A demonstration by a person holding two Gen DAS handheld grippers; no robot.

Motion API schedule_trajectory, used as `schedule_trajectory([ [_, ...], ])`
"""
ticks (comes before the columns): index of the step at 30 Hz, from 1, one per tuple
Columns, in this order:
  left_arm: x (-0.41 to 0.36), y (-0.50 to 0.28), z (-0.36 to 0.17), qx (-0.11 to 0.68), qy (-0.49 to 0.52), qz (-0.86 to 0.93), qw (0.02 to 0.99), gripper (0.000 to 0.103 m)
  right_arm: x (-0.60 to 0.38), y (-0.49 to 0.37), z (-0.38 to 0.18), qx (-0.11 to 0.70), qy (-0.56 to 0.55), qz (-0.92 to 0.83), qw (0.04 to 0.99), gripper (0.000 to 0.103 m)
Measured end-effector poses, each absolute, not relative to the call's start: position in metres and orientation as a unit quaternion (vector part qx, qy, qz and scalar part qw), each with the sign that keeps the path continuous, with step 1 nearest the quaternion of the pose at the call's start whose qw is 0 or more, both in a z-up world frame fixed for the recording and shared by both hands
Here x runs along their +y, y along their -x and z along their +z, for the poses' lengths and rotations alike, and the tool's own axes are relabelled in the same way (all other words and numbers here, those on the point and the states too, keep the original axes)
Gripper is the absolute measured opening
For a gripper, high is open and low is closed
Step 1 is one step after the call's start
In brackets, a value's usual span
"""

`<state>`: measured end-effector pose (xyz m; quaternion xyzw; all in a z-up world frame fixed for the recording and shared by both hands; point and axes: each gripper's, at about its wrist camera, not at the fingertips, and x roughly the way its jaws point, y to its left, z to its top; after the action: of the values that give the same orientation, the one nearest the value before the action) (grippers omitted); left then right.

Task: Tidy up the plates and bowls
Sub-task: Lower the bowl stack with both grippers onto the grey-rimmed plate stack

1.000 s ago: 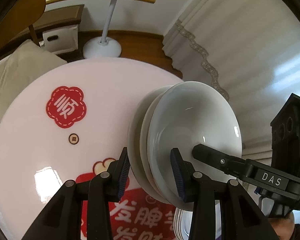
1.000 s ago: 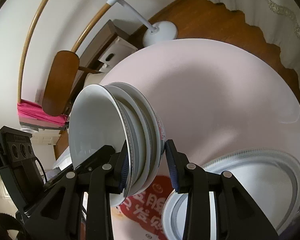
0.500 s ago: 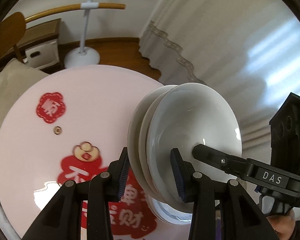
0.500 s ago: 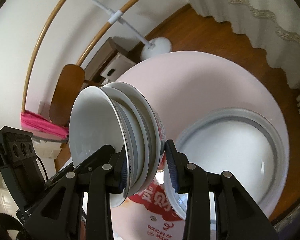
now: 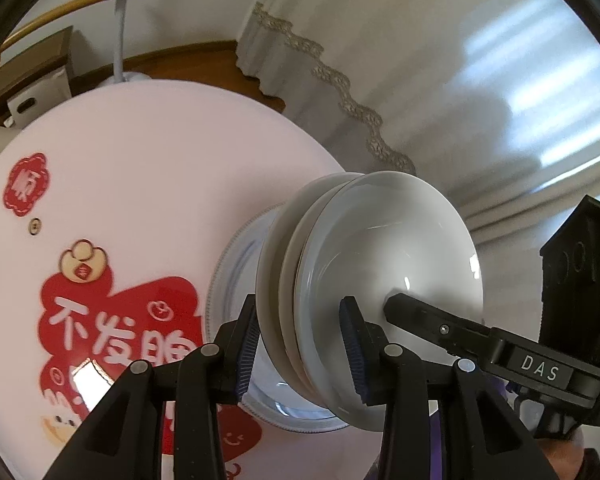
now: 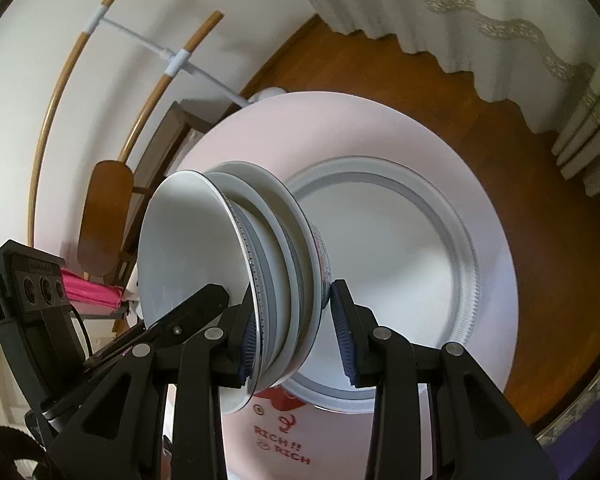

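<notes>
Both claws, left claw and right claw, are clamped on one nested stack of bowls, held over the big grey-rimmed plate on the pink counter. Stacking looks done, setting down isn't
</notes>
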<state>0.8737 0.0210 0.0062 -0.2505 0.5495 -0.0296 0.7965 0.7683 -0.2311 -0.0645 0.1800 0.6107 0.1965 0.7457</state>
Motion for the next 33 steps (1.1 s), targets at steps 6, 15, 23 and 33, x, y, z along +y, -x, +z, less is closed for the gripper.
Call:
schedule_trajectory([
  [6, 0.007, -0.893, -0.003, 0.561, 0.244, -0.034, 0.790, 0.034, -0.246, -0.768, -0.074, 0.616, -0.185, 0.184, 0.744, 0.034],
  [15, 0.004, -0.905, -0.010, 0.567, 0.241, -0.037, 0.787, 0.034, -0.250, -0.769, -0.079, 0.621, -0.180, 0.178, 0.742, 0.034],
  [23, 0.004, -0.907, -0.017, 0.569, 0.238, -0.035, 0.786, 0.034, -0.247, -0.767, -0.081, 0.623, -0.173, 0.177, 0.742, 0.034],
  [33, 0.002, -0.899, -0.021, 0.565, 0.237, -0.042, 0.789, 0.034, -0.247, -0.770, -0.080, 0.620, -0.176, 0.171, 0.745, 0.036],
])
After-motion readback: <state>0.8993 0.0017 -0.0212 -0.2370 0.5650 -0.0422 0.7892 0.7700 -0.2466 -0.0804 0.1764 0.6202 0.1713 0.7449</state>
